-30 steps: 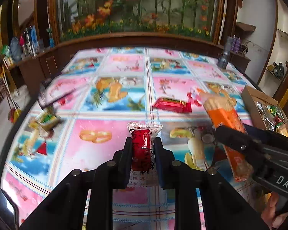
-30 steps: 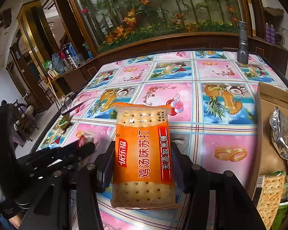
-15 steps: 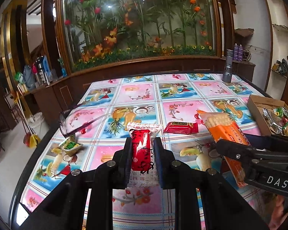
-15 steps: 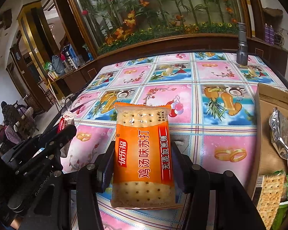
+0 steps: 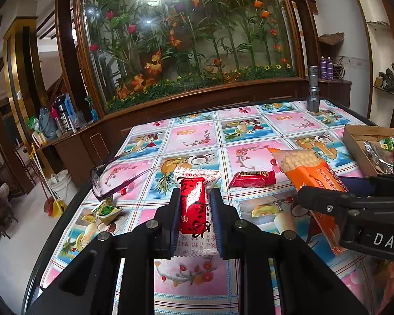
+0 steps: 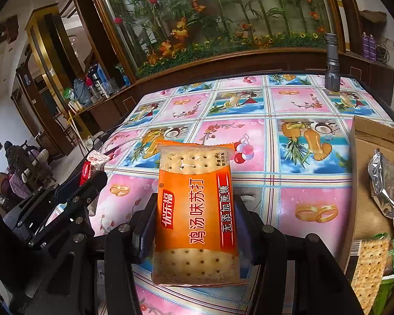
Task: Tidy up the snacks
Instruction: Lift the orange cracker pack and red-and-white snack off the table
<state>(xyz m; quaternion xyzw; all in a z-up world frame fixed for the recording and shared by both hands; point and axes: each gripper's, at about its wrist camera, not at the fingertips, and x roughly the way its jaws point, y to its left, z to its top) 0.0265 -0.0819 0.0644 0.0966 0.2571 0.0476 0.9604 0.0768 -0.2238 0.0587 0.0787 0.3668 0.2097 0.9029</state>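
Snacks half sorted: my left gripper [image 5: 194, 207] pinches a red candy [image 5: 193, 204], right gripper [image 6: 197, 225] clamps the cracker pack [image 6: 195, 210]; box [image 6: 365, 136] at three o'clock holds several; red bar [image 5: 252, 179], green packet [image 5: 106, 210] wait.

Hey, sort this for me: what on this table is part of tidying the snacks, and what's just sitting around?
Part of the job:
- red-and-white snack, in the left tongs
- orange cracker pack, in the right tongs
- red packet on the table
- small green packet
- cardboard box holding snacks

Just lying about:
- eyeglasses
- grey flashlight
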